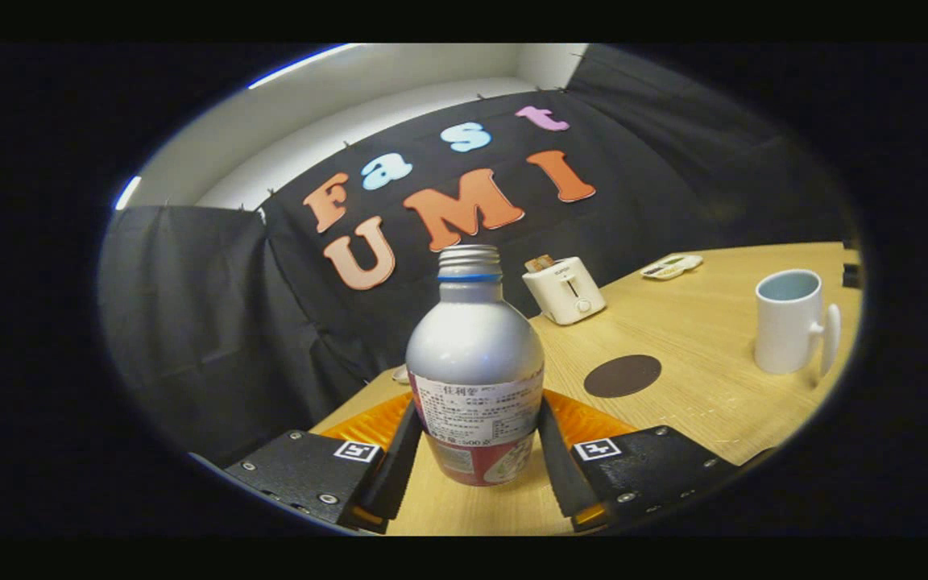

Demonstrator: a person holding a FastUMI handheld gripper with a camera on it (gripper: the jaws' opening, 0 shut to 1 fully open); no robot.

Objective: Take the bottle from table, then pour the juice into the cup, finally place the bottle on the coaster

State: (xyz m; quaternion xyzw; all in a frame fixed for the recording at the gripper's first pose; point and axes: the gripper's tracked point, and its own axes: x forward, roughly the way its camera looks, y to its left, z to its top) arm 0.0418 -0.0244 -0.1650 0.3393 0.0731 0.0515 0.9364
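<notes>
The bottle stands between the two fingers of the hand-held gripper, one finger against each side of its lower half, so the hand-held gripper is pinching the bottle at the level of its paper label. The bottle is silver, with a red band at its foot, a blue ring below the threaded neck and no cap on the mouth. It looks upright, though the whole scene is tilted in this view. Its base shows against the wooden bench; I cannot tell whether it rests on the wood or is held just clear of it.

Taking the bottle as the landmark: the dark round coaster lies flat on the bench near the bottle, to its right and a little beyond it, with bare wood between the two. The white cup stands well apart from the bottle, further right than the coaster, its handle turned away from the bottle and its mouth open upward. A white toaster stands beyond the bottle and to its right, near the black cloth wall, with something in its slots. Further right again from the toaster, a small flat pale device lies on the bench by the wall. A small pale thing shows just behind the bottle's left side at the bench edge, too hidden to name.
</notes>
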